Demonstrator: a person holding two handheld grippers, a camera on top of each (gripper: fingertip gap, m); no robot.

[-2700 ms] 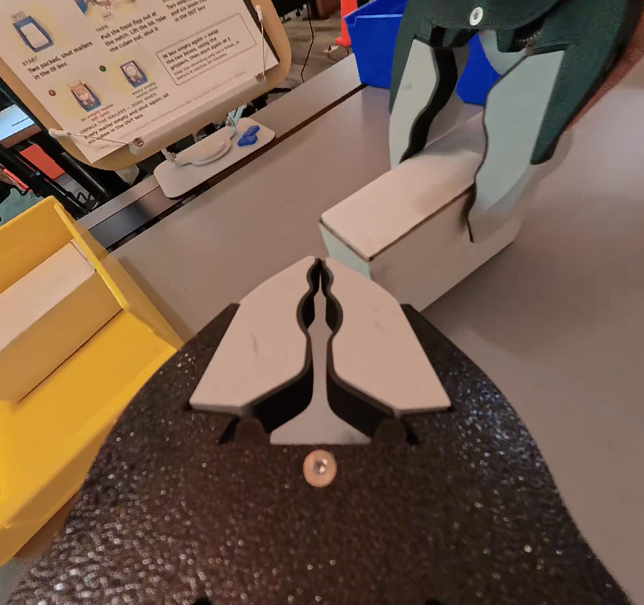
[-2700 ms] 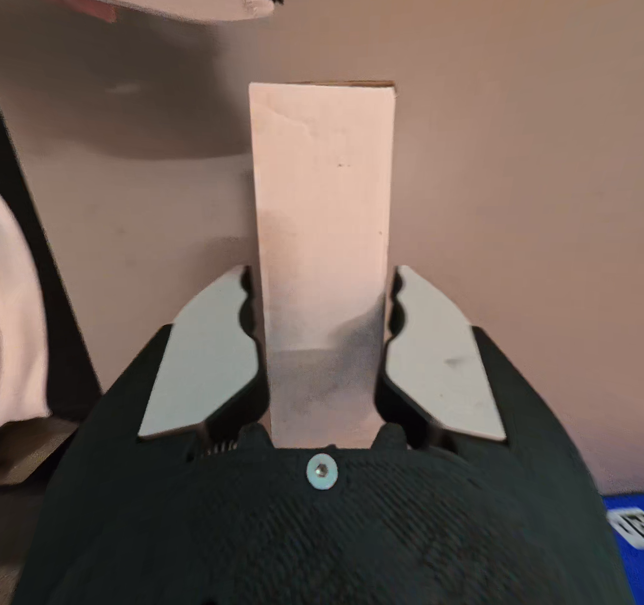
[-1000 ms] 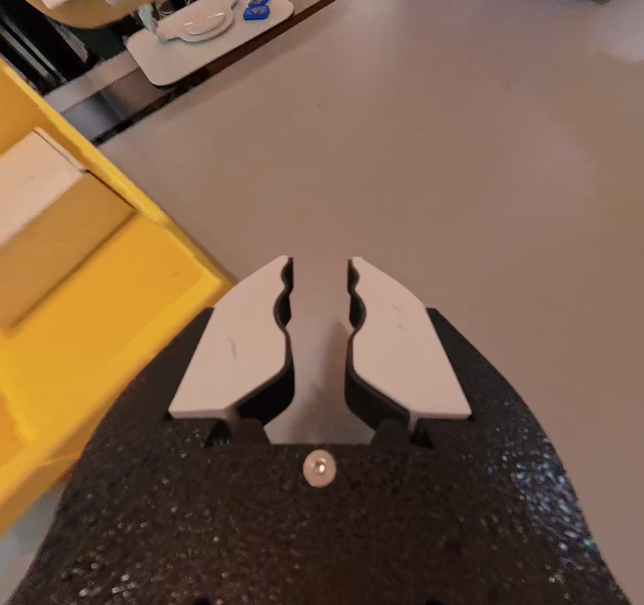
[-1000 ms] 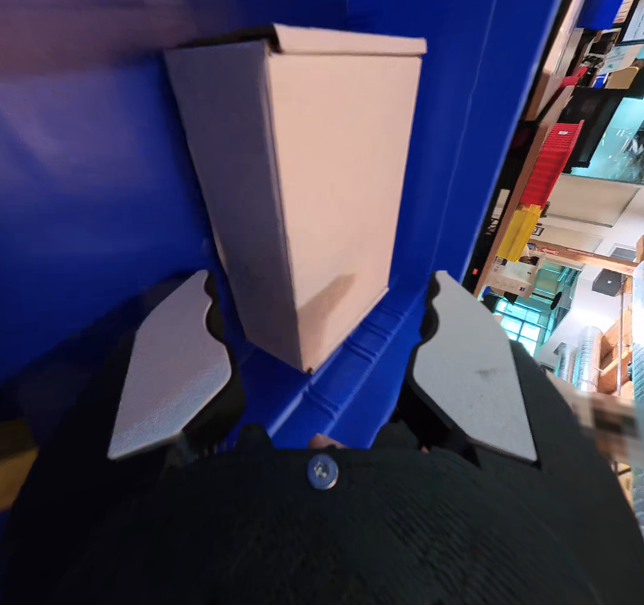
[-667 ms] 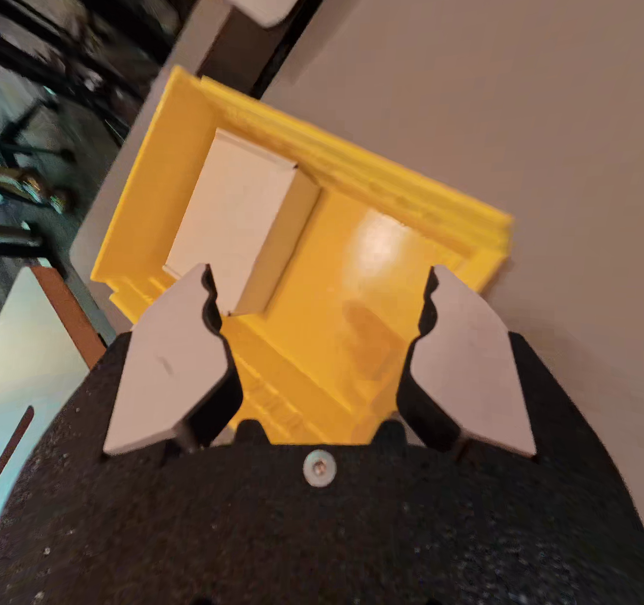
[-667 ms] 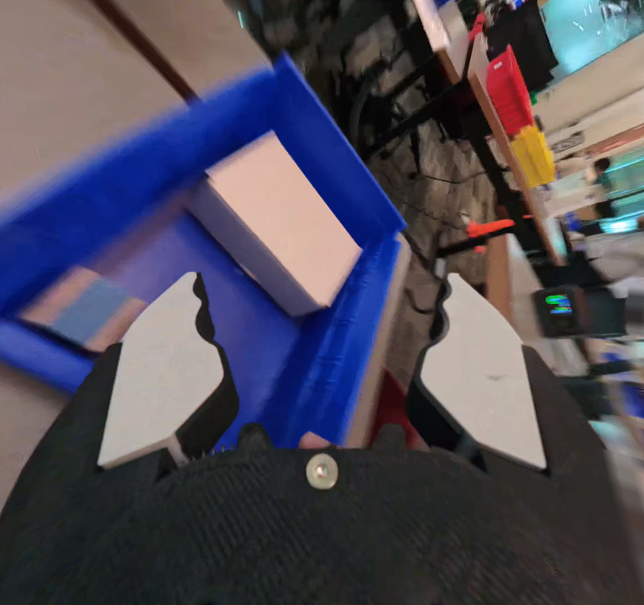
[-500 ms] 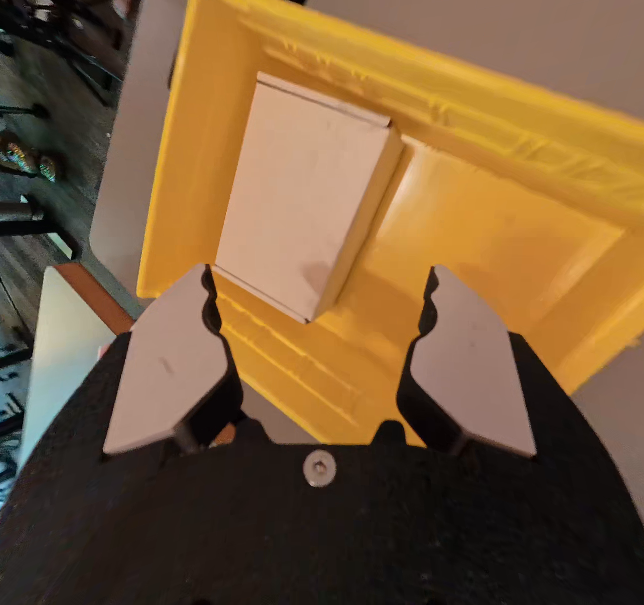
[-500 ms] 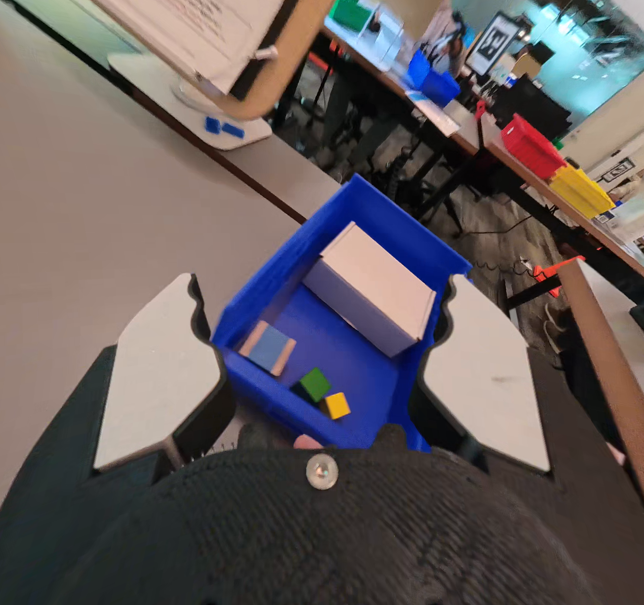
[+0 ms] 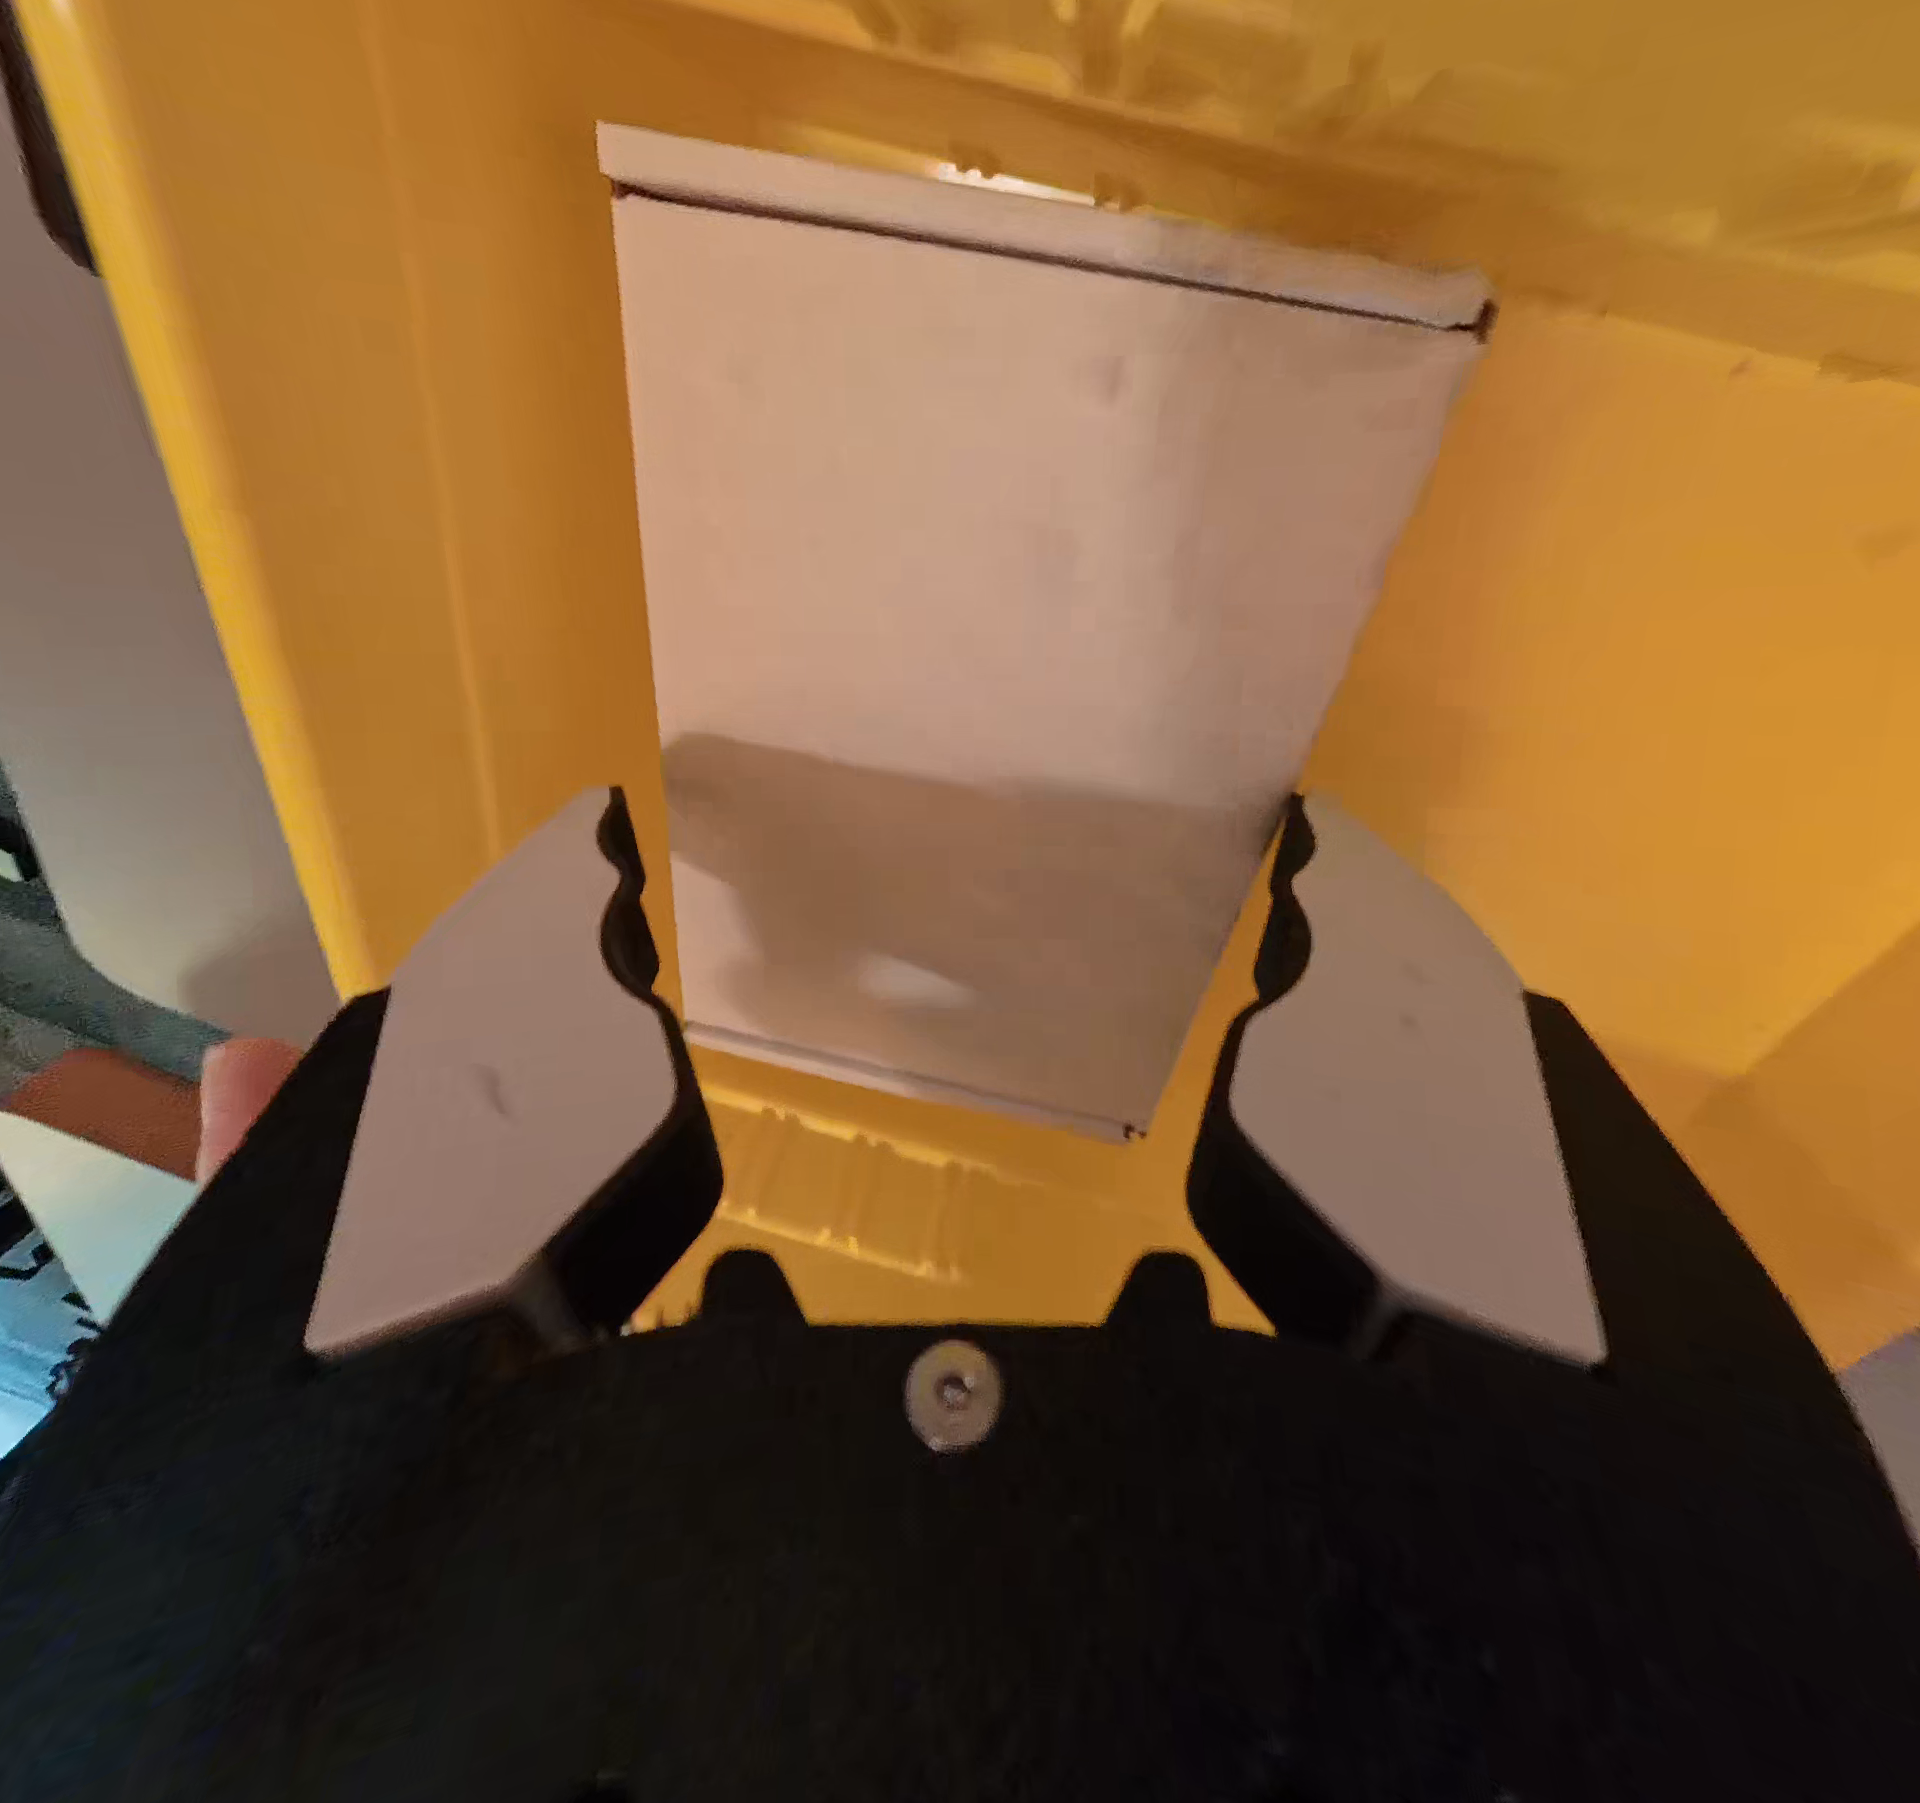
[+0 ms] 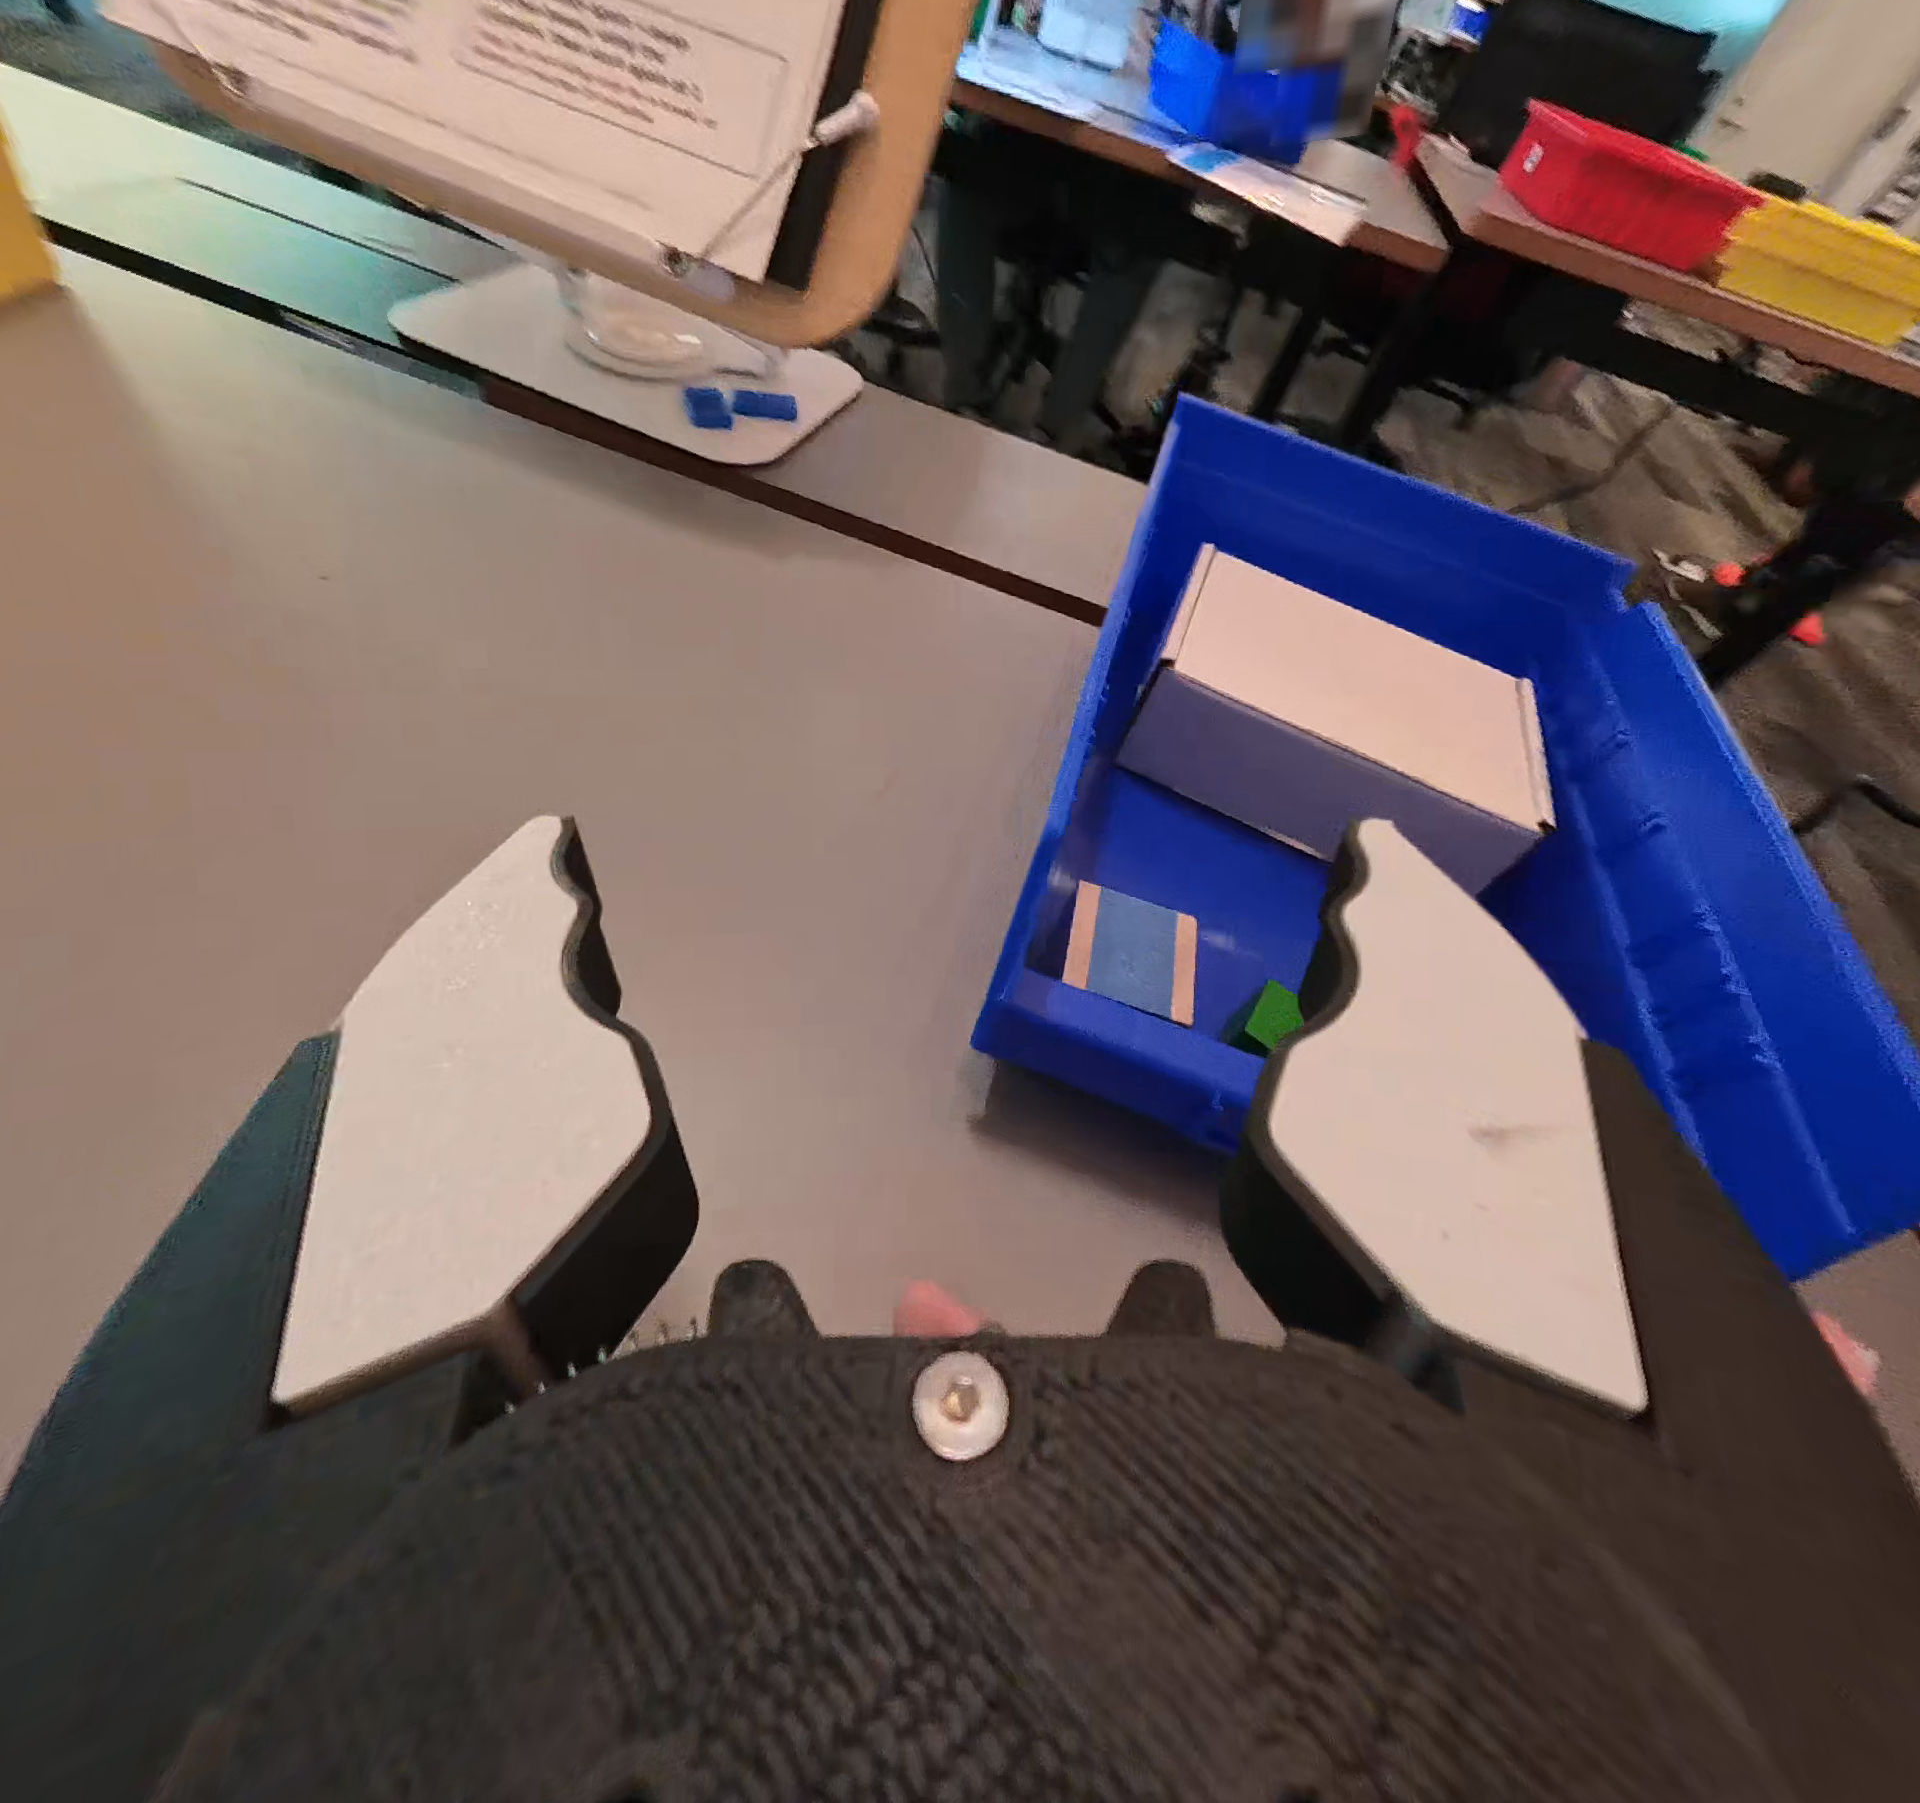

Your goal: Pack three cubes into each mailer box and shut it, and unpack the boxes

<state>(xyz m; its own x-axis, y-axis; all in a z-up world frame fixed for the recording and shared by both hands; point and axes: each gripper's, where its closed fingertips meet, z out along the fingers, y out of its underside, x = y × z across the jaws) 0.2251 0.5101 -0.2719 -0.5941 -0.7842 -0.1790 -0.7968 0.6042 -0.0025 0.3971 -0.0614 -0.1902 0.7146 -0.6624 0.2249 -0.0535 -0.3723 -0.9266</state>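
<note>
A: Two white boxes logged, one per bin. Left tool (image 9: 951, 808) is spread wide over the yellow bin (image 9: 1621, 610), its tips flanking the near end of a shut white box (image 9: 1018, 548) that lies flat on the bin floor. Contact?

B: Cannot tell. The tips sit level with the box's two long sides, but the view is blurred and the near end is in the tool's shadow. Neither side looks pressed in. The bin's far wall is smeared; its right and near walls run out of view.

A: Right side?

B: Right tool (image 10: 961, 849) is spread too, nothing between its tips, held over bare grey desk (image 10: 416, 714). The blue bin (image 10: 1714, 974) stands on the desk to its right. A second shut white box (image 10: 1351, 714) lies at the bin's far end, against the left wall.

A: Cubes?

B: Only a green cube (image 10: 1270, 1015) shows at the bin's near end, partly behind the right fingertip. A flat blue patch with pale edges (image 10: 1132, 953) lies beside it; what it is, unclear. Anything further right in the bin is hidden by that finger.

A: Background?

B: A sheet on a stand (image 10: 582, 39) at the desk's far edge, top cut off. A fingertip (image 10: 935, 1308) of the person peeks out at the tool's base.
</note>
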